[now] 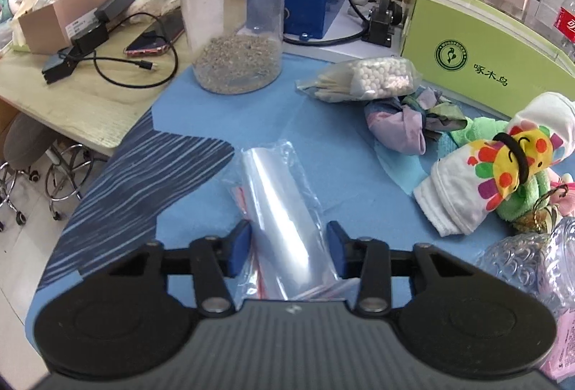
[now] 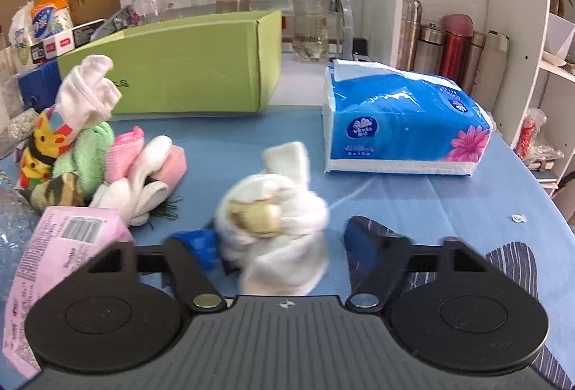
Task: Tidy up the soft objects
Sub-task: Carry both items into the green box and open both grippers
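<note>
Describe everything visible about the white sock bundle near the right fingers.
The sock bundle is white, soft knit fabric, knotted into a rough ball with a yellowish patch at its centre and a flat cuff sticking up behind. It is motion-blurred. It sits between the open right gripper's fingers, over the blue tablecloth; contact is unclear.
</note>
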Motion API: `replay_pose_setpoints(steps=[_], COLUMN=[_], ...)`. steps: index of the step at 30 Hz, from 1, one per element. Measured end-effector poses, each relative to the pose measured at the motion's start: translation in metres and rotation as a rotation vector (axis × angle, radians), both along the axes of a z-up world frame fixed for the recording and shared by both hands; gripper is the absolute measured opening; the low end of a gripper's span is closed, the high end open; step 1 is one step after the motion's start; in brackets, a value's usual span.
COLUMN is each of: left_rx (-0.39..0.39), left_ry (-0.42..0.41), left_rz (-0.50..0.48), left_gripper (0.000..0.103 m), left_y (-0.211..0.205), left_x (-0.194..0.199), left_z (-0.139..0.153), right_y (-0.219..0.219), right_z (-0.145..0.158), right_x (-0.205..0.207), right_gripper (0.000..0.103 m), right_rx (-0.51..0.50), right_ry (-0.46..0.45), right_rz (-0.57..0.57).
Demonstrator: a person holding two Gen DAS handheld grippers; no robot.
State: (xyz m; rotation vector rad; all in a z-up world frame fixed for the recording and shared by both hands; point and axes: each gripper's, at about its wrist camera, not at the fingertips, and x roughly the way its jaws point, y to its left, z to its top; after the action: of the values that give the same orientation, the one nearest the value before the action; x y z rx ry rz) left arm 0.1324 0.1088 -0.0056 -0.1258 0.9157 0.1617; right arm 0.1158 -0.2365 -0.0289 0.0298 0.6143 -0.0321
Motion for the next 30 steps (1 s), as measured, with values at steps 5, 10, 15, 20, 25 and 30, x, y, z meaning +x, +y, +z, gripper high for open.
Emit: replay_pose_setpoints(steps=[5, 10, 15, 20, 25, 30], left_rx=[-0.188, -0.230, -0.247, -0.195, -0.148, -0.112], left_ry=[0.004, -0.094, -0.196, -0.236, -0.209, -0.154], left_rz=[-0.087, -0.179, -0.282, -0.319, -0.324, -0.312], left_gripper=[0.032, 0.032, 0.032, 0.032, 0.032, 0.039], left_y=[0.026, 0.015, -0.022, -0.065, -0.093, -0.104], left_x=[0.001, 0.016, 0.062, 0.126, 0.187, 0.230], left_z=[0.014, 0.055, 0.103, 0.129, 0.125, 0.101], right_y=[-0.004, 0.006, 0.021, 0.023, 0.026, 0.029], right_z=[0.014, 0.061, 0.094, 0.114, 0.118, 0.100], right_x=[-0.014, -0.012, 0.030, 0.087, 0.142, 0.195], right_gripper=[0.034, 0.034, 0.035, 0.035, 0.036, 0.038], right_rx=[0.056, 0.058, 0.014, 0.003, -0.007, 0.013], right_ry=[-0.042, -0.182, -0.242, -0.246, -0.224, -0.163], right_rz=[0.018, 0.072, 0.144, 0.181, 0.212, 0.246])
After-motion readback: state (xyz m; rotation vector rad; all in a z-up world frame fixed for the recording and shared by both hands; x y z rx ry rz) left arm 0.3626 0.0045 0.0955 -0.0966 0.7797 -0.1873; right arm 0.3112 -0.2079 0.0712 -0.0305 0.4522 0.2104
